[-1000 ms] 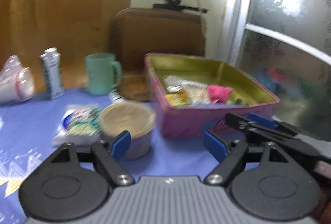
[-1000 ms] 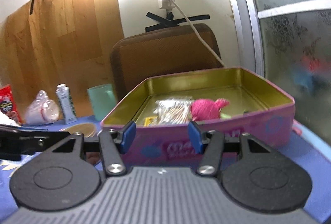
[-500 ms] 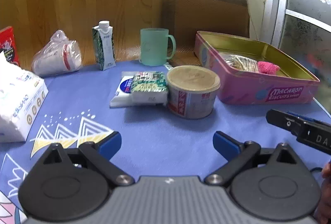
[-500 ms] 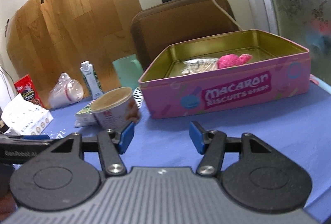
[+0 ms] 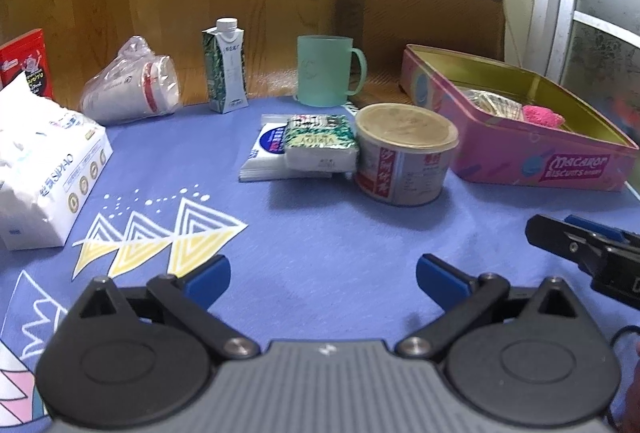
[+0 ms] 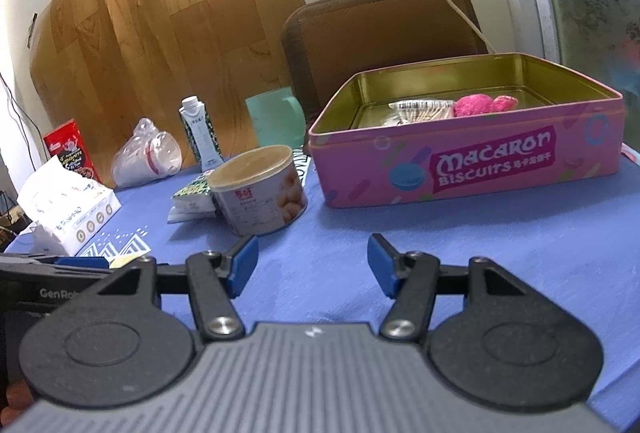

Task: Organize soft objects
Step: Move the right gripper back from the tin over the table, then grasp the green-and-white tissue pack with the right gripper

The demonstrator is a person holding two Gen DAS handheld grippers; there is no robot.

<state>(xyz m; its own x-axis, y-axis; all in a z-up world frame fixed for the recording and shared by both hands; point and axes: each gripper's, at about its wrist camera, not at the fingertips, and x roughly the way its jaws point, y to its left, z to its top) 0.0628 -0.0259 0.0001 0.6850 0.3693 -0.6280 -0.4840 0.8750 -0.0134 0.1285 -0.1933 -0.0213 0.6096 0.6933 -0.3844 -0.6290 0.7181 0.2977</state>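
An open pink macaron tin [image 5: 532,163] [image 6: 472,169] stands on the blue cloth at the right. Inside lie a pink fuzzy item [image 5: 543,115] [image 6: 482,105] and a clear packet of cotton swabs [image 5: 496,104] [image 6: 420,108]. A green tissue pack [image 5: 320,147] [image 6: 192,191] rests on a white-and-blue flat pack [image 5: 266,153], left of a round can [image 5: 404,153] [image 6: 260,189]. My left gripper [image 5: 323,279] is open and empty, low over the cloth. My right gripper [image 6: 313,263] is open and empty; its tip shows in the left wrist view [image 5: 576,239].
A large white tissue pack [image 5: 44,169] [image 6: 68,211] lies at the left, with a red snack bag [image 5: 28,61] behind. A bagged stack of cups [image 5: 132,93], a small carton [image 5: 226,73] and a green mug [image 5: 328,69] line the back. A brown chair back [image 6: 384,33] stands behind.
Both grippers have pulled back from the tin toward the near side of the table, so more of the cloth and left-side objects show. Both stayed open and empty.
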